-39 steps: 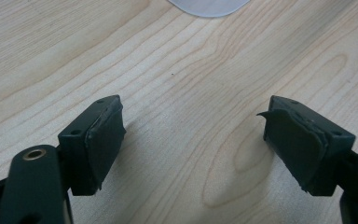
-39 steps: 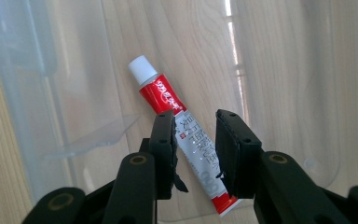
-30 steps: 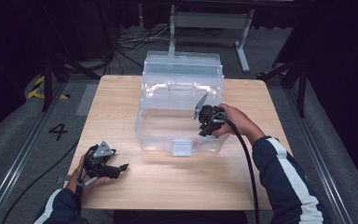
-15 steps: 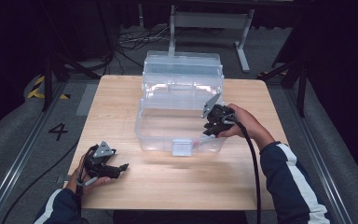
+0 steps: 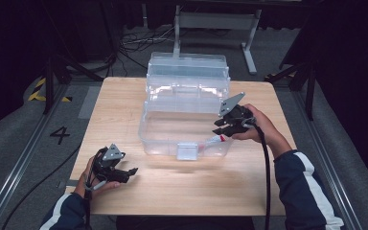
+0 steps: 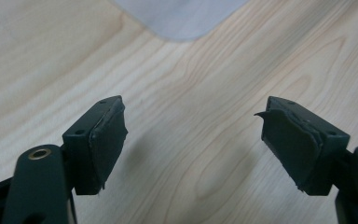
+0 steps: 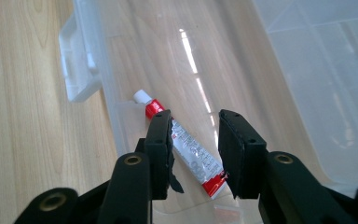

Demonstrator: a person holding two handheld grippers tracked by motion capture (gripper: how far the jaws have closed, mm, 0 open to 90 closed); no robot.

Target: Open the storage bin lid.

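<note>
The tube [image 7: 186, 149] has been released into the clear box [image 7: 289, 60], lying below the right gripper [image 7: 195, 147], whose narrow jaws have just been opening. The left gripper [image 6: 193, 140] is held wide, empty. Withdrawal seems next.

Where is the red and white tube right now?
The tube lies on the floor of the clear plastic bin, along its front wall near the latch, just below the right gripper, whose fingers do not touch it.

Black two-jaw left tool [image 5: 124, 173], right tool [image 5: 223, 128], grey triangular plates, trailing black cables, navy white-striped sleeves [image 5: 301, 191]
</note>
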